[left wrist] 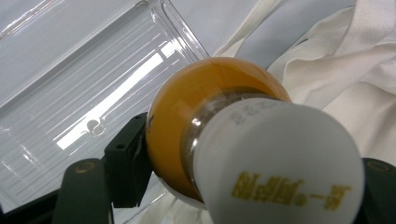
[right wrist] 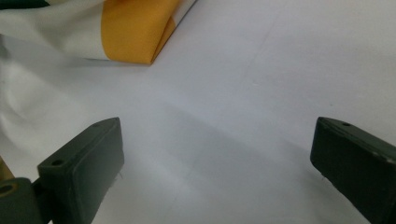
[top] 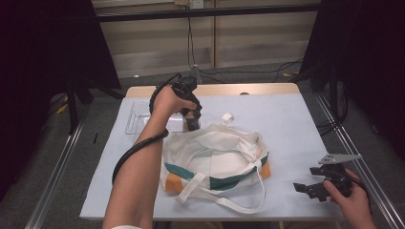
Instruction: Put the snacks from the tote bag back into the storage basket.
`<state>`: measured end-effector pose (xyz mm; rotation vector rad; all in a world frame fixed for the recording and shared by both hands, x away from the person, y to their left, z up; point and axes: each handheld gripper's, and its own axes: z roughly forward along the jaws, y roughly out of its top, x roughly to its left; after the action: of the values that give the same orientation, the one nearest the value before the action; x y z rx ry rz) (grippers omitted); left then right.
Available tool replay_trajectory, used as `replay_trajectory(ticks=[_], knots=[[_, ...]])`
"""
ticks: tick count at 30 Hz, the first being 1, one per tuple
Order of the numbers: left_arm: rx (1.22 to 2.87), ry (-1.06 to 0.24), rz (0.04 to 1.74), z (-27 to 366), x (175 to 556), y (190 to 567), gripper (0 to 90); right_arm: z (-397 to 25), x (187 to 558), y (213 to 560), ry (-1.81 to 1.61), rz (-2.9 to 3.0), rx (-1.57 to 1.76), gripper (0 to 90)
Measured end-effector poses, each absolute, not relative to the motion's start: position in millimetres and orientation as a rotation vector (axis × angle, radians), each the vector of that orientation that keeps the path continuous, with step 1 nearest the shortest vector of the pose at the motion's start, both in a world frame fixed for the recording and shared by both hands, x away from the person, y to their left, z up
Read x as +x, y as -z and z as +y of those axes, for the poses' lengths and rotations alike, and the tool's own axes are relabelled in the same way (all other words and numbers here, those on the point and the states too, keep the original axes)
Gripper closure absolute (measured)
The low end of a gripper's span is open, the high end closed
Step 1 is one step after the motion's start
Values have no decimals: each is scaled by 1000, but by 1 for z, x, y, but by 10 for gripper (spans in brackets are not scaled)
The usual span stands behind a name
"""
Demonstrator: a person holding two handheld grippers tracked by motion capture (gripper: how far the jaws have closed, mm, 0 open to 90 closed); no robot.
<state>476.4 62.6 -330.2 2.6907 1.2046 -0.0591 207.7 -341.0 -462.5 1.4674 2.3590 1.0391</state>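
Left forearm stretched far forward across the table, wrist bent down, left hand (top: 167, 99) wrapped around the left gripper (top: 192, 125), jaws pointing downward and clamped on a held object. Right hand (top: 351, 195) low at the near right edge, holding the right gripper (top: 305, 189) level, pointing left, jaws spread wide apart with nothing between.

From my high view the table (top: 296, 124) is evenly lit from overhead, while the room's corners fall nearly black. In the left gripper view the tray (left wrist: 70, 93) throws white glare streaks, and the bulb (left wrist: 243, 140) sits too close, soft and blurred. My right gripper view shows faint, soft shadows on the cloth.
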Motion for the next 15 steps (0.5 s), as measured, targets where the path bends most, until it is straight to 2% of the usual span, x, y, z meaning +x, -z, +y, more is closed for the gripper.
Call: replay_trajectory(ticks=[15], knots=[[2693, 69, 1210, 63, 475, 336, 301, -340, 207, 462, -1040, 2360, 1468, 27]])
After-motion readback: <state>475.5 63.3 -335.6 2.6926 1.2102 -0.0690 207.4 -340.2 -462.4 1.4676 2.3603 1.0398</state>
